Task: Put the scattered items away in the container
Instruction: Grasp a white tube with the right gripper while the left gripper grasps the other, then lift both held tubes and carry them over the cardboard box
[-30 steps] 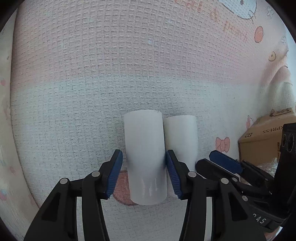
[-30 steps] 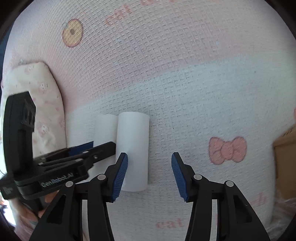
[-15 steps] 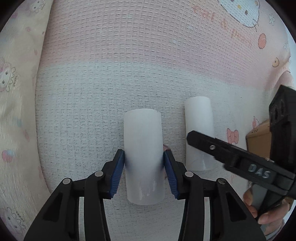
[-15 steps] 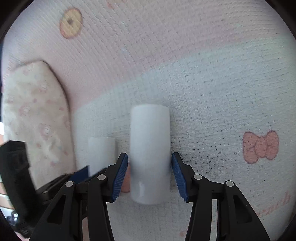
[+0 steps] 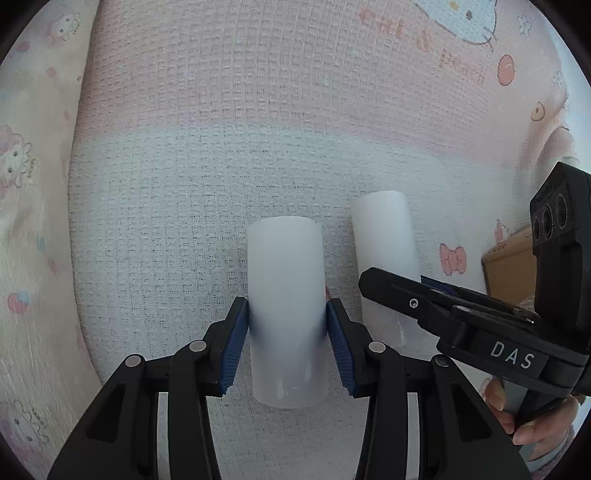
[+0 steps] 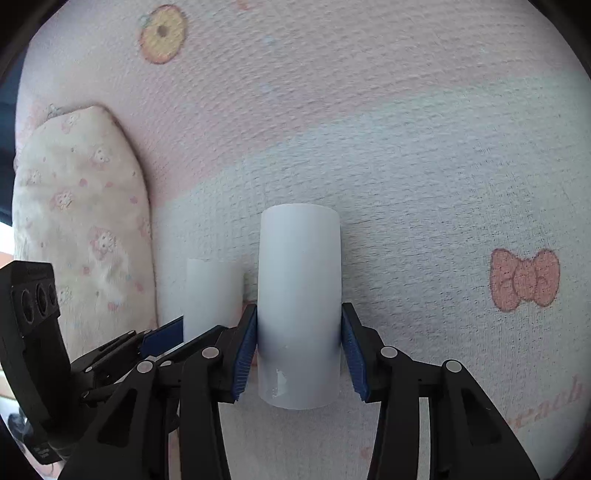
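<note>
2 white tubes are the things being tidied, plain smooth cylinders with a few scuffs near their near ends, both over a waffle-weave blanket (image 5: 258,177) printed with pink bows and cartoon figures. The left tube (image 5: 286,314) sits between the blue pads of the left gripper (image 5: 287,341), both pads pressed flat against its sides, so that gripper is clamped on it. The right tube (image 6: 299,306) sits between the pads of the right gripper (image 6: 300,350); its jaws are closing, the left pad tight on the tube and the right pad touching or all but touching its other side. From where the pictures are taken I cannot tell whether either tube is lifted or lying on the cloth. The left view alone shows a cardboard box (image 5: 508,269) at the far right edge, mostly hidden behind the right gripper's black body; its inside cannot be seen. That view also shows the fingers of a hand (image 5: 532,424) round the right gripper's handle. The right view alone shows a cream pillow (image 6: 81,229) with small pink prints at the left, and the orange round motif (image 6: 162,33) near the top. Each view catches the other tube off to 1 side, apart from its own.
</note>
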Demonstrator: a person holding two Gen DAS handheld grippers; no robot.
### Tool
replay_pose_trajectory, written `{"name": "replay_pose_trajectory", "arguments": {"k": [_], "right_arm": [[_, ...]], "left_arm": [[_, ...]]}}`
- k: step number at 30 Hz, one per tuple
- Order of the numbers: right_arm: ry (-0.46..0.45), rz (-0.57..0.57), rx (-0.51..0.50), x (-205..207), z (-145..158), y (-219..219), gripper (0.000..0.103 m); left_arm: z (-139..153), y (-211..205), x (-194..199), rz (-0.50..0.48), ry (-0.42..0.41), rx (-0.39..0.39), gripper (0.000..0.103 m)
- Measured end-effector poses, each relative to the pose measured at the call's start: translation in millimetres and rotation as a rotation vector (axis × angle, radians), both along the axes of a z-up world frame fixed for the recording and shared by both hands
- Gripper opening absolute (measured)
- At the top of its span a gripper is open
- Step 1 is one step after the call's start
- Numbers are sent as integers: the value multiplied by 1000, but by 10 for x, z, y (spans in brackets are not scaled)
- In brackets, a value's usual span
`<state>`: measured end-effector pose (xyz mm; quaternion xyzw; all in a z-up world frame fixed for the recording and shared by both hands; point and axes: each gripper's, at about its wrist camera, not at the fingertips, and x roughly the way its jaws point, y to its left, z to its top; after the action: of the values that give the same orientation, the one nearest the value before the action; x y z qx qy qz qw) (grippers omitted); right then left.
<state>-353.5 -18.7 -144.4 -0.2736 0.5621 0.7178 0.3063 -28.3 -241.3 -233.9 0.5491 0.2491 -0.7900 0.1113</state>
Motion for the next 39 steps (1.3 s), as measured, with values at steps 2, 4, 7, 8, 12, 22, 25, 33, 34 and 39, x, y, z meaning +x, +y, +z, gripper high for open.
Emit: {"name": "replay_pose_trajectory", "arguments": {"k": [2,4,7,8,12,22,25,33,34,39], "right_arm": [[11,8,12,-6,78,-39,41],[29,18,36,29,195,-38,41],[36,28,92,60,419,-84,41],[39,32,116,76,513,-104,41],[36,35,200,177,777,-161,41],[11,95,358,621,1268,-417,41],[-23,111,413,810,1446,-518,41],[-79,84,518,1251,1965,-664,41],[-80,81,524,1320,2034,-687,41],[-189,38,576,1677,2318,-761,41]], "left_arm": [[100,-8,37,6,24,-9,47],[226,-12,72,15,52,-20,47],[419,4,118,25,99,-29,47],[494,23,135,30,113,-40,47],[764,153,277,32,163,-120,47],[1283,499,428,17,253,-179,47],[1462,593,401,28,311,-161,47],[2236,1045,330,-65,455,-262,47],[2328,1118,296,-95,462,-289,47],[2723,1485,30,-306,425,-463,47]]}}
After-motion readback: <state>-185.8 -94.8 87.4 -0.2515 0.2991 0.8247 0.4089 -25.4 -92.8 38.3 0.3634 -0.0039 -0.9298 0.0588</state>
